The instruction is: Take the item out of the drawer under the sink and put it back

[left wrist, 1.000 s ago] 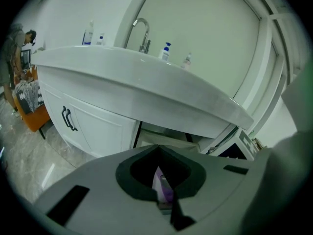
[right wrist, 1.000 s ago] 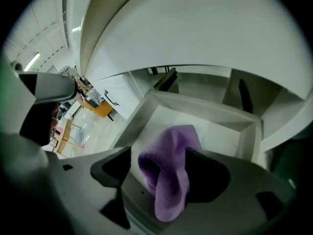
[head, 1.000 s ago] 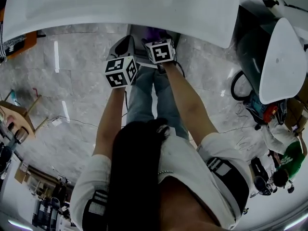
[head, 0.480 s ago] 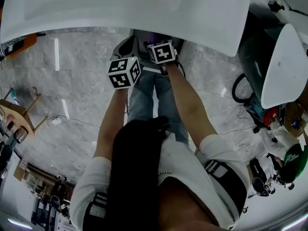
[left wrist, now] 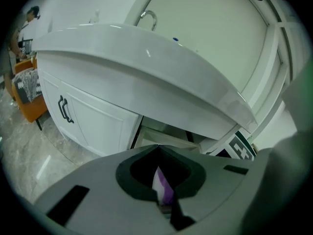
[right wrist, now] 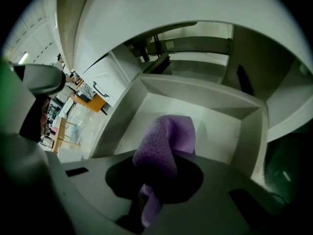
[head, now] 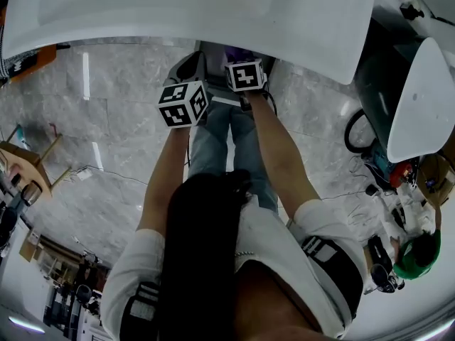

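A purple cloth (right wrist: 168, 133) hangs over the open white drawer (right wrist: 215, 131) under the sink (head: 185, 13). My right gripper (right wrist: 164, 155) points steeply down into the drawer. Its jaws have just been closing and now pinch the cloth, whose tail trails back through their gap. In the head view its marker cube (head: 245, 75) sits at the sink's rim with a bit of purple (head: 238, 52) beyond. My left gripper (left wrist: 157, 147) is beside it on the left, its cube (head: 181, 104) lower. Its jaw tips meet. A small purple-white scrap shows behind them; I cannot tell what it is.
A white cabinet door with a black handle (left wrist: 63, 110) is left of the drawer, and an orange stool (left wrist: 29, 106) stands further left. A faucet (left wrist: 149, 17) rises above the basin. A white round-lidded fixture (head: 419, 91) and a person in green (head: 416, 258) are at the right.
The right gripper's cube has edged slightly toward the sink's rim and the drawer. The left gripper has stayed where it was.
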